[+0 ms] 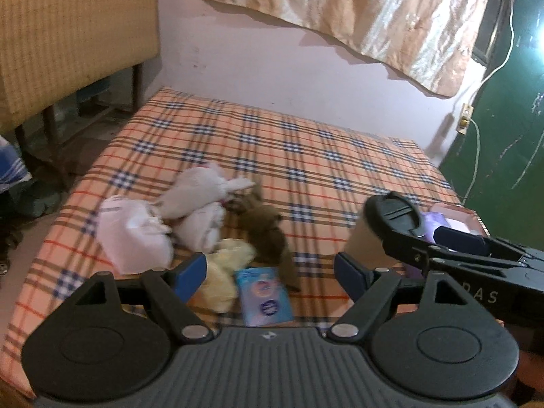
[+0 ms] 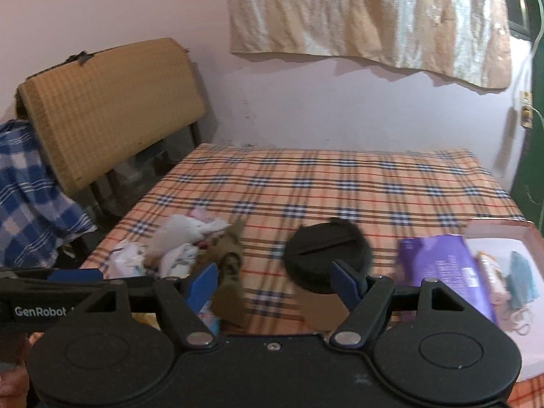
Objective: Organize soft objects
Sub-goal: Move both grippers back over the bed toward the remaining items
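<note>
- Pink walls close the far side of the plaid-covered bed [image 1: 306, 142]; a green door [image 1: 510, 102] stands to its right and a tan-covered chair [image 2: 112, 108] to its left, so open room lies mainly over the far half of the mattress, which is bare.
- Bed edges matter: the soft pile lies near the bed's left and near edges, and a careless sweep could likely push a piece off onto the floor.
- Pink box [image 2: 503, 234] sits at the right side, already holding a purple packet [image 2: 438, 265] and small items; a bulky toy dropped there could spill over its low rim.
- Soft pile: a white plush toy [image 1: 200, 193], a white cloth [image 1: 136, 234], a brown plush toy [image 1: 265, 224] and a yellow cloth [image 1: 224, 272] touch or overlap, so lifting one may drag a neighbour.
- Right gripper [image 2: 272, 285] has its jaws spread with nothing between the pads; it reaches just beside the left one, and the two could knock together.
- Left gripper [image 1: 270, 272] is likewise spread and empty, hovering above the yellow cloth.
- Blue packet [image 1: 263, 295] lies flat beside the yellow cloth and could be pinched along with it by mistake.
</note>
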`<state>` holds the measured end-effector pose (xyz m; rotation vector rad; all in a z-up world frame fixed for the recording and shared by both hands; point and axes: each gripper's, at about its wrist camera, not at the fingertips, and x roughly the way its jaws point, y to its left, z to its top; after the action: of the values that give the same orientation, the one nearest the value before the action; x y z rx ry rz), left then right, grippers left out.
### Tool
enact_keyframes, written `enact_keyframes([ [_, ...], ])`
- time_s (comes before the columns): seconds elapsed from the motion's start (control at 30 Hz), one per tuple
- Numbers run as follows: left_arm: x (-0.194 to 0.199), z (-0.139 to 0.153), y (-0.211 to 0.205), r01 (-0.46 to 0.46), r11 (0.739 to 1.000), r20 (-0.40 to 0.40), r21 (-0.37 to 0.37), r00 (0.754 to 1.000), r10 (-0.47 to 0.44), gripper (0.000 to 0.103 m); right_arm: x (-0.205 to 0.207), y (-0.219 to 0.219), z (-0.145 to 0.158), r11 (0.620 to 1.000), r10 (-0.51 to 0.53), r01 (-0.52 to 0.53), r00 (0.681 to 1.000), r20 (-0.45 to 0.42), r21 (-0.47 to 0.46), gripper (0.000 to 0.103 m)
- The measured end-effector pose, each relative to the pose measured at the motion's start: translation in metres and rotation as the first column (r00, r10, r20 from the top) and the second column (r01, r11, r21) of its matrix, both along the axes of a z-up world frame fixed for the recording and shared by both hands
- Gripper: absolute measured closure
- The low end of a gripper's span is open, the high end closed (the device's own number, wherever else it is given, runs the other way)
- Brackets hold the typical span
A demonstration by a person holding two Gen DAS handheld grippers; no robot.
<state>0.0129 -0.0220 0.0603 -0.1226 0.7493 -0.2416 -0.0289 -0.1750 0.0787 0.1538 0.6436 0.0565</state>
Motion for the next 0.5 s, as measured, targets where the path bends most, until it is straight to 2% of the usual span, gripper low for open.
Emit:
enact_keyframes([
  [0.27,-0.005,-0.011,0.037,-0.054,0.999,-0.013,-0.001,0.998,0.054,0.016,0.009,0.039,-0.015,0.997,0.068,-0.067,0.998,-0.012,0.036,0.016],
  [0.5,0.012,-0.041,0.078,-0.175,0.984,-0.072,0.032,0.982,0.177,0.012,0.009,0.053,-0.044,0.996,0.083,-0.079,0.993,-0.087,0.048,0.016],
])
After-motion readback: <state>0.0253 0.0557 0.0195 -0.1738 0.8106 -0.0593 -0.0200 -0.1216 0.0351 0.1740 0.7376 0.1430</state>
